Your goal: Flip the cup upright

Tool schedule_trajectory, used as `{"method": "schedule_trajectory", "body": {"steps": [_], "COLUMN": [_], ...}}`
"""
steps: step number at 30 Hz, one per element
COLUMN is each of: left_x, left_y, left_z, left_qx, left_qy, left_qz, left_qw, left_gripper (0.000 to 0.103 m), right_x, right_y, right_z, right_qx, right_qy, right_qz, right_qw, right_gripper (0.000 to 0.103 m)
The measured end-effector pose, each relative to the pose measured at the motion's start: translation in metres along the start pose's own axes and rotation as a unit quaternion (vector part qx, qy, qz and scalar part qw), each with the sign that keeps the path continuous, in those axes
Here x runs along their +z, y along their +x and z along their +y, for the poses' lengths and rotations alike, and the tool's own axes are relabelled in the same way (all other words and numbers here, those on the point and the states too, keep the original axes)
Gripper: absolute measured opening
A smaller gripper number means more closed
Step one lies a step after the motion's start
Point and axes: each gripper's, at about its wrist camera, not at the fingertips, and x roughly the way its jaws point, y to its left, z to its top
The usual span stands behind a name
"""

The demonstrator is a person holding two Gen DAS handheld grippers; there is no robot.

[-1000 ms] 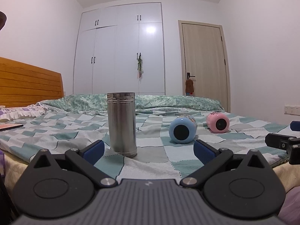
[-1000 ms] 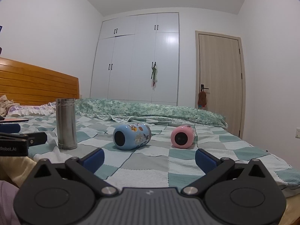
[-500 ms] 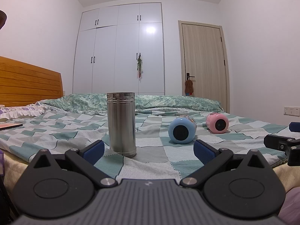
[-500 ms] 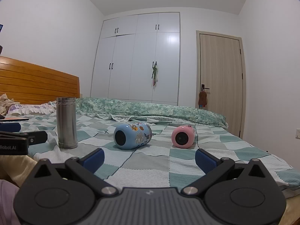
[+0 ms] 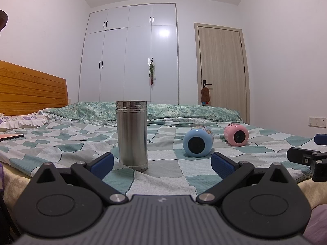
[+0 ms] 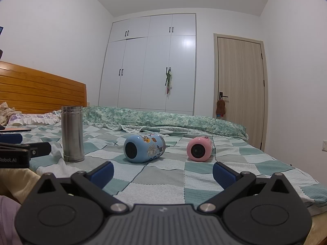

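Observation:
A steel cup (image 5: 132, 134) stands upright on the checked bedspread (image 5: 163, 175), just ahead of my open, empty left gripper (image 5: 161, 163). It also shows in the right wrist view (image 6: 73, 132) at the left. A blue cup with cartoon stickers (image 6: 144, 148) lies on its side mid-bed, and it shows in the left wrist view (image 5: 197, 141) too. A pink cup (image 6: 199, 149) lies on its side to its right, seen also in the left wrist view (image 5: 236, 134). My right gripper (image 6: 162, 172) is open and empty, short of the lying cups.
A folded green quilt (image 6: 163, 118) lies across the far side of the bed. A wooden headboard (image 6: 40, 91) is at the left, with pillows (image 6: 30, 119) below it. A white wardrobe (image 6: 151, 65) and a door (image 6: 241, 85) stand behind. A flat book (image 5: 10, 136) lies at far left.
Both views have shifted only very slightly. The cups have not moved and both grippers remain open.

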Motion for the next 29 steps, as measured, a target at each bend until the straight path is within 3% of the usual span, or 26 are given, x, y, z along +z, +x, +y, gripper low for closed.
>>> {"method": "schedule_trajectory", "body": {"steps": [29], "left_x": [0.0004], "left_y": [-0.0013], "left_z": [0.0016], "left_qx": [-0.001], "left_qy": [-0.007], "left_qz": [-0.001], "left_qw": [1.0000], "left_gripper": [0.103], "right_x": [0.0000], "right_y": [0.0004], "right_z": [0.0002], "right_qx": [0.000], "right_qy": [-0.001], "right_qz": [0.000], "right_qw": [1.000], "right_gripper": [0.103]}}
